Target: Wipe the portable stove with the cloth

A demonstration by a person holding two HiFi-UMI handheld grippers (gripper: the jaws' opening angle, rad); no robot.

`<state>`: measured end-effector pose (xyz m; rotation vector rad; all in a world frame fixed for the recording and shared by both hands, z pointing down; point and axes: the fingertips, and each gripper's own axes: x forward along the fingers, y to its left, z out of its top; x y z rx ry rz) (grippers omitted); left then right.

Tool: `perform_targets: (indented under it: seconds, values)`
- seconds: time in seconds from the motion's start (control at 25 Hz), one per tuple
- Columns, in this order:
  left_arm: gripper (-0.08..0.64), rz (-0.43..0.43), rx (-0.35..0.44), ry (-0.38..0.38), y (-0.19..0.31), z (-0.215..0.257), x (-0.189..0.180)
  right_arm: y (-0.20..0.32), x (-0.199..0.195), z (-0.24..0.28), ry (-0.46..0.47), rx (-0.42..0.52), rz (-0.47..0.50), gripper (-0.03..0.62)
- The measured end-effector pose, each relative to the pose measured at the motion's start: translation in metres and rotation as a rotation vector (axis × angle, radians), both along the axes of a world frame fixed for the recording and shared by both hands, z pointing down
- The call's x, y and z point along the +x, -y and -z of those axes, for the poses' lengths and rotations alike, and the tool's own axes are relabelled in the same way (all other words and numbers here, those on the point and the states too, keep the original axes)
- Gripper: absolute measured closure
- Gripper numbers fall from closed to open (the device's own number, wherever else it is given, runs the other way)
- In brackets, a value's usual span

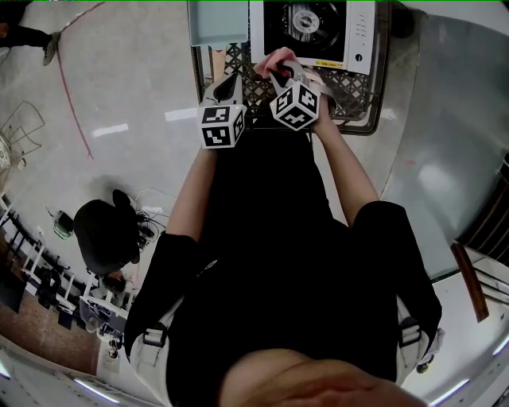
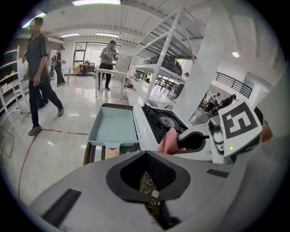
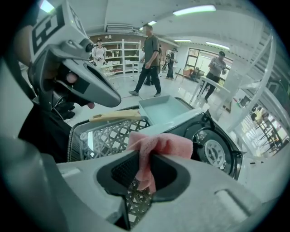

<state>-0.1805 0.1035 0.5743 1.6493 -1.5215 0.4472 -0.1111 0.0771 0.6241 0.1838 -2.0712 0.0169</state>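
Note:
The portable stove (image 1: 306, 32) has a white body, a black top and a round burner. It rests on a dark lattice basket (image 1: 354, 95) at the top of the head view. My right gripper (image 1: 288, 75) is shut on a pink cloth (image 1: 274, 62), which hangs just before the stove's near edge. In the right gripper view the cloth (image 3: 156, 145) is bunched between the jaws, with the stove (image 3: 213, 149) just beyond. My left gripper (image 1: 227, 86) is shut and empty, close to the left of the right one. It looks at the stove (image 2: 165, 121) and the cloth (image 2: 168, 141).
A light blue tray (image 1: 216, 22) lies left of the stove. A wooden piece (image 3: 115, 115) rests on the basket's (image 3: 104, 136) far rim. Several people walk or stand across the shiny floor (image 2: 54, 145). White shelving (image 2: 163, 68) rises behind the stove.

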Motion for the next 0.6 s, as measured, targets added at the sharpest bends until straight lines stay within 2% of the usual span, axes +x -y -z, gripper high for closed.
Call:
perform_targets:
  seconds: [0.36, 0.6]
  values:
    - [0.56, -0.011, -0.005, 0.002, 0.004, -0.002, -0.014, -0.007, -0.02, 0.0, 0.018, -0.025, -0.018, 0.512]
    - [0.56, -0.067, -0.02, 0.031, 0.01, -0.002, -0.022, -0.003, -0.035, 0.004, 0.098, -0.149, -0.165, 0.512]
